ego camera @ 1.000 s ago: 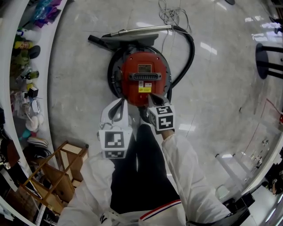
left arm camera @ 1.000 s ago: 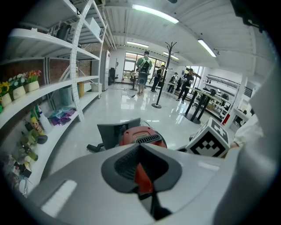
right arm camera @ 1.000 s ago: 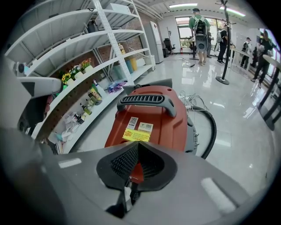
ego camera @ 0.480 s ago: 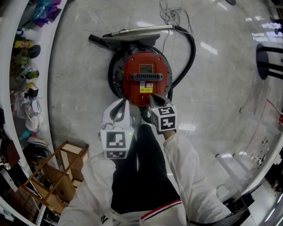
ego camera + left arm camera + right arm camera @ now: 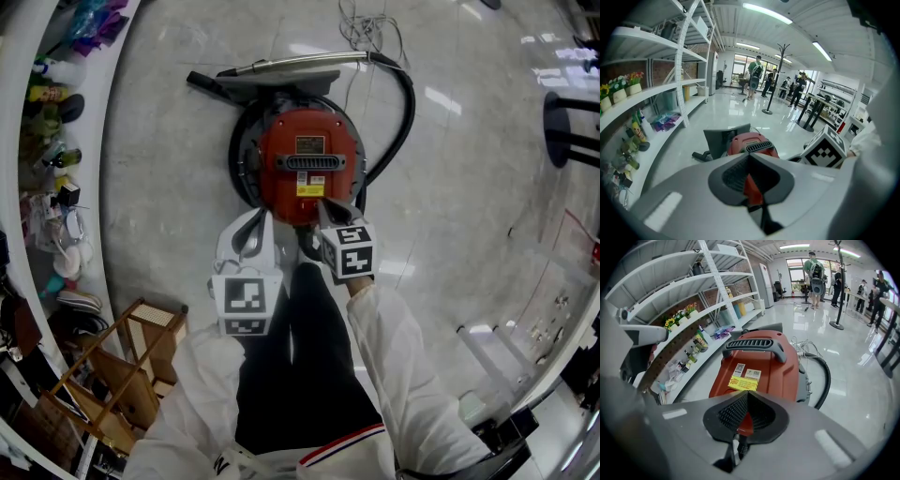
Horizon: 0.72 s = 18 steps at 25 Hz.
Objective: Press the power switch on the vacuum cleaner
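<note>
A round red vacuum cleaner [image 5: 307, 141] stands on the pale floor, with a black handle [image 5: 314, 162] across its top and a yellow label [image 5: 307, 189] near me. My right gripper [image 5: 321, 204] is shut, its tip at the near edge of the red top just below the label. In the right gripper view the jaws [image 5: 747, 393] meet over the red lid [image 5: 764, 366]. My left gripper [image 5: 265, 217] is also shut and hangs beside the vacuum's near-left rim. I cannot make out the switch itself.
A black hose [image 5: 398, 112] loops round the vacuum's right side to a metal wand [image 5: 281, 67] lying behind it. White shelves [image 5: 52, 122] with bottles run along the left. A wooden frame [image 5: 112, 375] stands near left, black stand legs [image 5: 572, 122] far right.
</note>
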Each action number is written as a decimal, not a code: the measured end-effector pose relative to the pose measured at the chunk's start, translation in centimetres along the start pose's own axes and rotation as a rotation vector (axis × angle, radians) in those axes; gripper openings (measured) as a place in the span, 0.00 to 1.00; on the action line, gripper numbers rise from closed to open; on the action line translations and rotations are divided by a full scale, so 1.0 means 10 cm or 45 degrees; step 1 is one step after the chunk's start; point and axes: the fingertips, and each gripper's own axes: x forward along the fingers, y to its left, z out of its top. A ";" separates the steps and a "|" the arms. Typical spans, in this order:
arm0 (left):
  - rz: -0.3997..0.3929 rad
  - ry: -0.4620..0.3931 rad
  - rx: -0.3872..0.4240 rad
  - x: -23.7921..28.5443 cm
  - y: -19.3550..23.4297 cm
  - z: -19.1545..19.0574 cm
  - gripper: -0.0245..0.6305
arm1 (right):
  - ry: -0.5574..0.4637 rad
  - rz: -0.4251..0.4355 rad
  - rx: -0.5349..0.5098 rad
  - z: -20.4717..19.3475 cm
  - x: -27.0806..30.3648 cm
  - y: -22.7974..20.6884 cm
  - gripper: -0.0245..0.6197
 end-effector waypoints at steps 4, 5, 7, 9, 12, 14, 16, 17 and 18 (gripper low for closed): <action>-0.005 0.008 0.000 0.01 -0.01 -0.02 0.04 | 0.007 0.003 0.008 -0.02 0.00 0.02 0.04; -0.005 0.012 0.001 0.01 0.00 -0.04 0.04 | 0.002 0.001 0.012 -0.02 0.00 0.01 0.04; -0.002 0.018 0.002 0.01 0.01 -0.07 0.04 | -0.009 0.000 0.018 -0.02 0.00 0.01 0.04; 0.003 0.021 0.002 0.01 0.02 -0.08 0.04 | -0.012 0.003 0.019 -0.02 0.01 0.02 0.04; 0.001 0.016 0.003 0.01 0.01 -0.06 0.04 | -0.009 0.006 0.014 -0.02 0.00 0.01 0.04; -0.001 0.012 0.003 0.02 0.00 -0.04 0.04 | -0.010 0.005 0.016 -0.02 0.01 0.01 0.04; -0.003 0.009 0.003 0.02 0.00 -0.03 0.04 | -0.012 0.004 0.020 -0.02 0.01 0.00 0.04; -0.003 0.009 0.003 0.02 -0.01 -0.04 0.04 | -0.012 0.003 0.021 -0.02 0.01 0.00 0.04; -0.003 0.009 0.004 0.01 -0.01 -0.04 0.04 | -0.012 0.002 0.022 -0.02 0.01 0.00 0.04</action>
